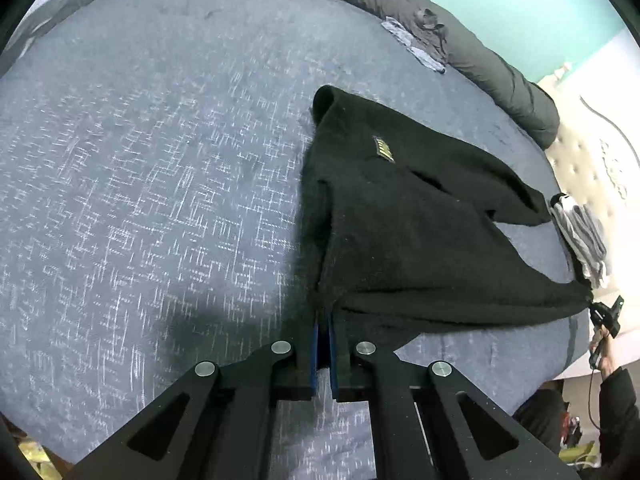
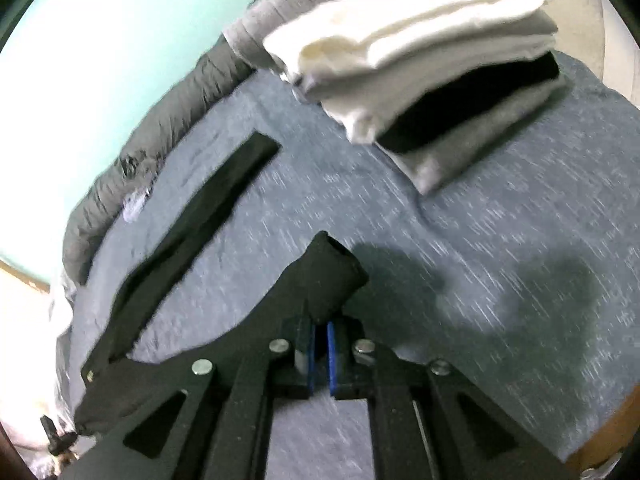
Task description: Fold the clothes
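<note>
A black fleece garment (image 1: 400,220) with a small gold label lies partly lifted over the blue bed sheet (image 1: 160,160). My left gripper (image 1: 323,316) is shut on its near corner, and the cloth runs down between the blue pads. In the left wrist view the far right corner stretches to the right gripper (image 1: 604,316), held by a person's hand (image 1: 608,364). In the right wrist view my right gripper (image 2: 321,322) is shut on a bunched piece of the black garment (image 2: 328,276). A long flat black sleeve (image 2: 200,216) lies on the sheet to the left.
A stack of folded white, black and grey clothes (image 2: 420,60) sits on the bed ahead of the right gripper. A rolled dark duvet (image 1: 460,40) lines the far edge by the teal wall. Small grey items (image 1: 416,44) and a striped cloth (image 1: 580,240) lie near it.
</note>
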The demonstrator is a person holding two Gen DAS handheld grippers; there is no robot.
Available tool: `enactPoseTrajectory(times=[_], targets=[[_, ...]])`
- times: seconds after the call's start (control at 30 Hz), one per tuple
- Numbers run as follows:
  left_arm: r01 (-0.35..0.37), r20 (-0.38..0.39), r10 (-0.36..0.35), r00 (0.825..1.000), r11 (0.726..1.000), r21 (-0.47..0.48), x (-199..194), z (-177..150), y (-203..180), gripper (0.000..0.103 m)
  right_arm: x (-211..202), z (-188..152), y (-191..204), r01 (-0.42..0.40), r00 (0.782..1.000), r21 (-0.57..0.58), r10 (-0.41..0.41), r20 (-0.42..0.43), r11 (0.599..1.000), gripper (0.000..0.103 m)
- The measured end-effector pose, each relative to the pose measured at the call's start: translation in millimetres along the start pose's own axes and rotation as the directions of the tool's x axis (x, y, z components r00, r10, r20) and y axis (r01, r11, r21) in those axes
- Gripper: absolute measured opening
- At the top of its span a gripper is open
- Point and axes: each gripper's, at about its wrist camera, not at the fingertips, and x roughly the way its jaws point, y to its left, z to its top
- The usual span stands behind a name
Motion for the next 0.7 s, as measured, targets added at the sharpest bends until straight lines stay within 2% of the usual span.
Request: enactPoseTrajectory(times=[0.07,0.27,0.3,0.33,0.43,0.47,0.53,0.7], targets=[[0.003,-0.012,-0.003,1.0,1.0,-0.009,2.5,-6.3,4.7,0.003,8.7,-12.9,-8.7,0.024,0.999,0.004,-0.024,-0.035,1.0,0.004],[-0.034,-0.061,0.032,0.998,0.999,-0.033,34.3,-20.4,15.7,0.004,21.9,-52.0,-35.9,0.051,0.997,0.044,-0.048,-0.067,0.998,0.005],[-0.038,-0.068,0.035,0.997,0.999,-0.035,37.6,-21.1,16.3,0.005,20.4,-52.5,-36.7,0.044,0.997,0.044,-0.041,-0.06,0.998,0.008],[-0.041,-0.074,0.039,0.996,0.999,-0.035,40.9,-21.5,16.6,0.006,17.3,-51.7,-36.4,0.047,0.998,0.036,-0.045,-0.05,0.998,0.017],[-0.053,-0.086,0.051,0.995,0.998,-0.029,47.0,-22.9,17.4,0.012,2.3,-43.6,-31.5,0.096,0.995,-0.009,-0.096,-0.009,0.995,0.032],[-0.059,-0.08,0.057,0.995,0.998,-0.024,44.7,-23.4,18.1,0.018,-1.3,-40.7,-28.8,0.103,0.995,-0.025,-0.103,0.003,0.994,0.033],[-0.077,-0.066,0.075,0.995,0.997,-0.03,37.3,-23.7,21.6,0.023,-5.2,-34.4,-21.2,0.097,0.995,-0.06,-0.096,0.019,0.993,0.033],[-0.121,0.008,0.121,0.993,0.992,-0.038,12.2,-21.3,23.2,0.023,-8.8,-21.0,0.5,0.085,0.996,-0.146,-0.08,0.04,0.986,0.036]])
